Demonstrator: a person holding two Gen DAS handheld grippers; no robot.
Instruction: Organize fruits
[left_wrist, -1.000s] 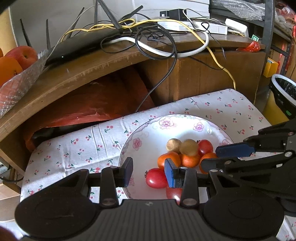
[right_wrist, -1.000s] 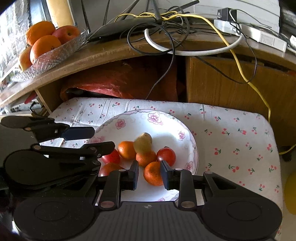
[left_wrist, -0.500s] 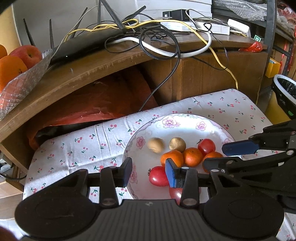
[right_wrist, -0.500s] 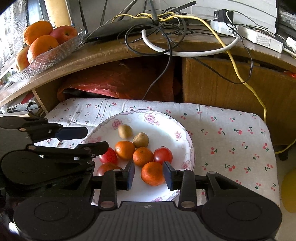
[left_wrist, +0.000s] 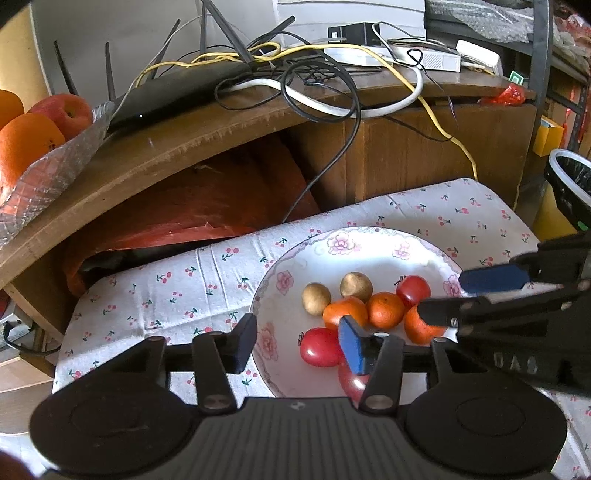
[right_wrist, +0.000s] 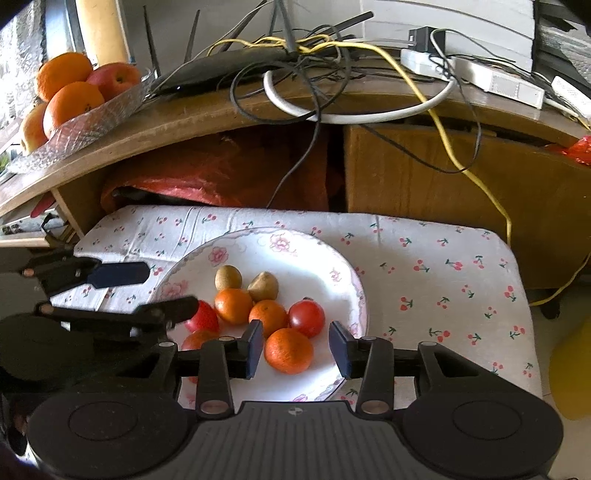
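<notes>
Hovering wide open, the right gripper (right_wrist: 296, 348) is framing the nearest orange (right_wrist: 289, 350) between its pads, not touching it yet as far as I can tell. The left gripper (left_wrist: 297, 341) is also hanging open w/ nothing held, its right pad (left_wrist: 351, 345) sitting over the near tomatoes (left_wrist: 320, 347) and its left pad off the plate (left_wrist: 275, 295), above the cloth (left_wrist: 166, 291).

Fruit is all lying in the plate: three oranges, three tomatoes on the near and right sides, two small brown fruits (right_wrist: 228, 277) on the far side. They're packing together, most touching a neighbour.

Risks, as I'm judging them:
- Both grippers are crowding the same plate; the left one is showing in the right wrist view at the plate's left edge, so the two could be knocking each other if both are reaching in at once.
- Closing on the orange w/o centring could be squirting it out sideways; it's round and smooth, and it's sitting near the plate's near rim, so it could be rolling off onto the cloth.
- Pads coming down could be nudging the tomato (right_wrist: 306, 318) just beyond it, setting the cluster rolling.
- Squeezing a tomato hard would be bruising or splitting it.
- Bowl (right_wrist: 92, 114) w/ big oranges and an apple is standing on the shelf far left, near cables (right_wrist: 314, 74); lifting that way could be snagging a wire.
</notes>
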